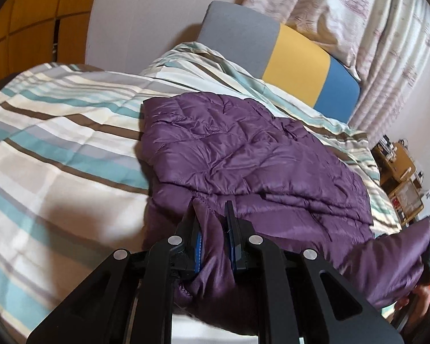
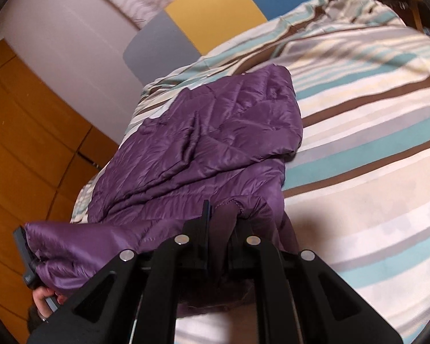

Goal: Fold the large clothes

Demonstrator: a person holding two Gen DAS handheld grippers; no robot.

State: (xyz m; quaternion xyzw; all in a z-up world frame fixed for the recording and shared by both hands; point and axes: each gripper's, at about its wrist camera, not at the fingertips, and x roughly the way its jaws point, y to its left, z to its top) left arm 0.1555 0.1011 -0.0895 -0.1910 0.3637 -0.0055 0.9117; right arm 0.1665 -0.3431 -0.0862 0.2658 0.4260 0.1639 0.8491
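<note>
we see the purple jacket (image 1: pixel 252 149) as quilted cloth with a satin sheen, creased and stitched in puffy panels. the striped bedspread (image 1: pixel 57 143) under it looks like matt woven cotton, smooth with soft wrinkles. the left gripper (image 1: pixel 213 223) and right gripper (image 2: pixel 223 215) look like matt black plastic with shiny round metal pins. the wardrobe (image 2: pixel 28 143) shows smooth orange-brown wood, and the curtain (image 1: pixel 358 14) is thin printed cloth.

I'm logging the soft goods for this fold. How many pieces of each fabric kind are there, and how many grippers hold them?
Purple quilted jacket: 1
Striped duvet: 1
Grey, yellow and blue headboard cushion: 1
Patterned curtain: 1
Grippers, left gripper and right gripper: 2
Total: 6
</note>
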